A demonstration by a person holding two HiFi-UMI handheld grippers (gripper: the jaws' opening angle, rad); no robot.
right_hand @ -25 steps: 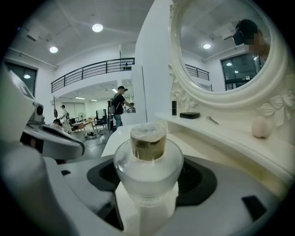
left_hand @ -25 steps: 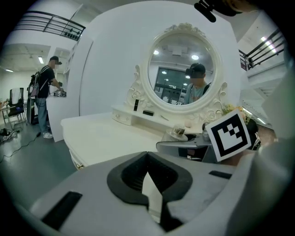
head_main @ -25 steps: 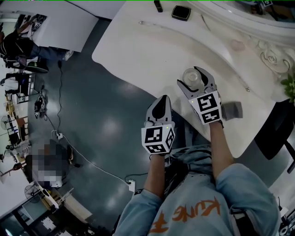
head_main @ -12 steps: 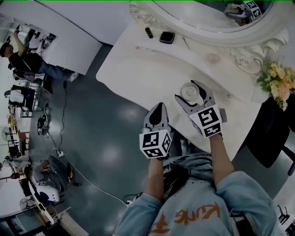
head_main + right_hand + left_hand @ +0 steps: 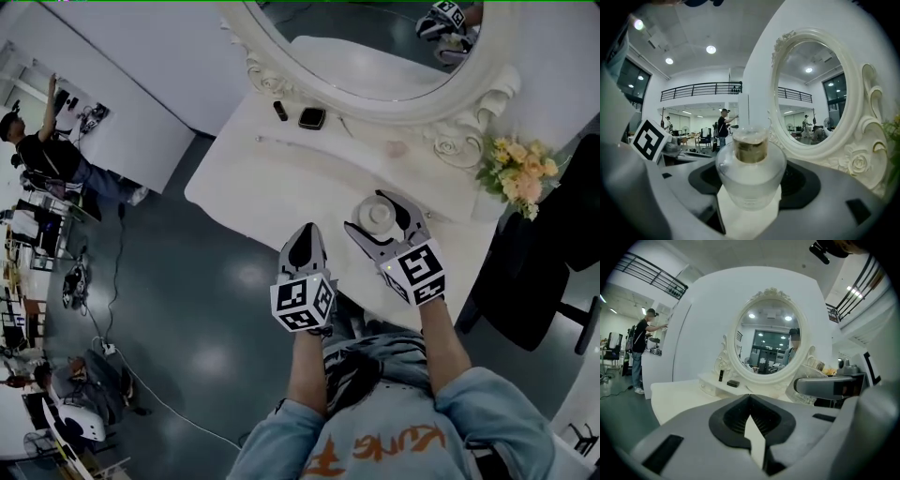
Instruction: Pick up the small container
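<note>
The small container is a round clear glass jar with a gold neck and a clear cap, over the white dressing table near its front edge. My right gripper has one jaw on each side of it, closed against its sides. In the right gripper view the small container fills the gap between the dark pads; whether it rests on the table I cannot tell. My left gripper is shut and empty, just off the table's front edge, left of the right one. The left gripper view shows the container at its right.
An ornate oval mirror stands at the table's back. A black box and a small dark stick lie on the raised shelf. Flowers are at the right end, with a dark chair beside them. People stand far left.
The head view has tilted up, bringing the mirror and flowers into sight. The right gripper with the container sits nearer the pink spot by the mirror. The jaws stand as before.
</note>
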